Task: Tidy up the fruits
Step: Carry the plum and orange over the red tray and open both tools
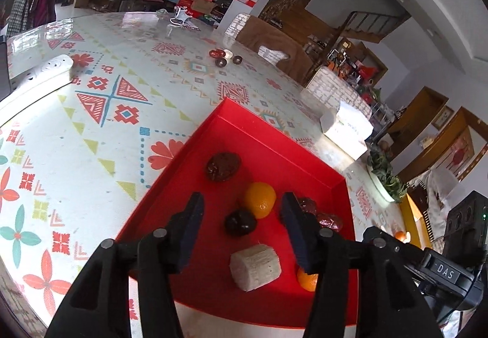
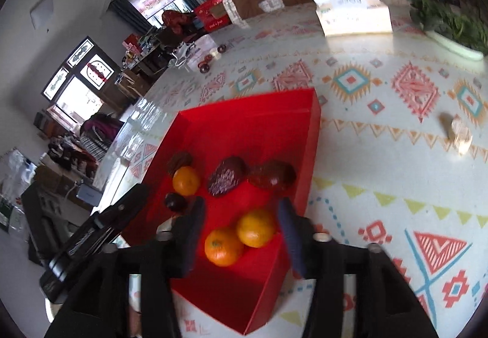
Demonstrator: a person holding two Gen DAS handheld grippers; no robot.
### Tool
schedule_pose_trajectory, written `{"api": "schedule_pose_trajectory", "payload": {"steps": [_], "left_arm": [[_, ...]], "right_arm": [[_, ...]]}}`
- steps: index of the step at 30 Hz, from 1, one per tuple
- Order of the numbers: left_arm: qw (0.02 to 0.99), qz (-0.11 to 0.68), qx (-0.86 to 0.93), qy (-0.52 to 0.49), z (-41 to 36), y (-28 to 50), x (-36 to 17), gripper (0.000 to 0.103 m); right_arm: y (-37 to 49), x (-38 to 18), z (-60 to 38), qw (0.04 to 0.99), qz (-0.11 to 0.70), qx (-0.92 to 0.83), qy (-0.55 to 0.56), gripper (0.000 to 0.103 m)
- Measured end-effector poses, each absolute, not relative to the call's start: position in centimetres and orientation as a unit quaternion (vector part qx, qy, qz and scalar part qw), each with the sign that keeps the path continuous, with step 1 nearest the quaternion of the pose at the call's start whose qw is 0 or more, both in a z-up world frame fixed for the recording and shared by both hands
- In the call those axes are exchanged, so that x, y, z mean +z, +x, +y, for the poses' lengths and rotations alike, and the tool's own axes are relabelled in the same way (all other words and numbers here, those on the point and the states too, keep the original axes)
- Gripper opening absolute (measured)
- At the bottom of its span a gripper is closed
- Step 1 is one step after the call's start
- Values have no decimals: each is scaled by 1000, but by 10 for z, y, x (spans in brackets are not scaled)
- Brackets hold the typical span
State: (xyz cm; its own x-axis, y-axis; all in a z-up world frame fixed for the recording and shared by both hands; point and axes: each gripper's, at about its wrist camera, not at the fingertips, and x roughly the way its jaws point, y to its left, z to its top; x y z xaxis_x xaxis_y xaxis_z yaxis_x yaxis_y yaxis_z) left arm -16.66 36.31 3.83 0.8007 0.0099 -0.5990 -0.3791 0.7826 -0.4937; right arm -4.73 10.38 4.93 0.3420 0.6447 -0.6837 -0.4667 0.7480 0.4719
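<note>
Two oranges (image 2: pixel 238 235) and dark fruits lie in the red box (image 2: pixel 314 136).

Red tray (image 1: pixel 274 136) under grippers: matt cardboard. Tablecloth (image 1: pixel 91 130) around: glossy, smooth. Oranges (image 2: pixel 224 246) between right jaws: shiny, dimpled peel.

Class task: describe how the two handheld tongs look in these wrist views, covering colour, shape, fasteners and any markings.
Both the left tongs and the right tongs are matte black, each with two angular arms tapering forward to flat fingers faced with dark navy pads. Round silver pins mark the joints. In the left view, the other tool's black body carries a "DAS" label.
</note>
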Motion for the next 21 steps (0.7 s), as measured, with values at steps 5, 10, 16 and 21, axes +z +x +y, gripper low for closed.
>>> {"api": "schedule_pose_trajectory", "payload": {"steps": [5, 10, 16, 21], "left_arm": [[895, 286, 105, -327, 366, -173, 42, 52], [897, 285, 92, -324, 357, -175, 46, 52], [901, 282, 89, -318, 350, -176, 52, 53], [897, 286, 92, -323, 350, -178, 50, 53]], "right_arm": [[-52, 53, 109, 850, 442, 287, 17, 60], [-53, 36, 117, 845, 469, 257, -27, 36], [-58, 32, 99, 833, 493, 252, 1, 28], [-77, 27, 94, 818, 514, 258, 6, 28]]}}
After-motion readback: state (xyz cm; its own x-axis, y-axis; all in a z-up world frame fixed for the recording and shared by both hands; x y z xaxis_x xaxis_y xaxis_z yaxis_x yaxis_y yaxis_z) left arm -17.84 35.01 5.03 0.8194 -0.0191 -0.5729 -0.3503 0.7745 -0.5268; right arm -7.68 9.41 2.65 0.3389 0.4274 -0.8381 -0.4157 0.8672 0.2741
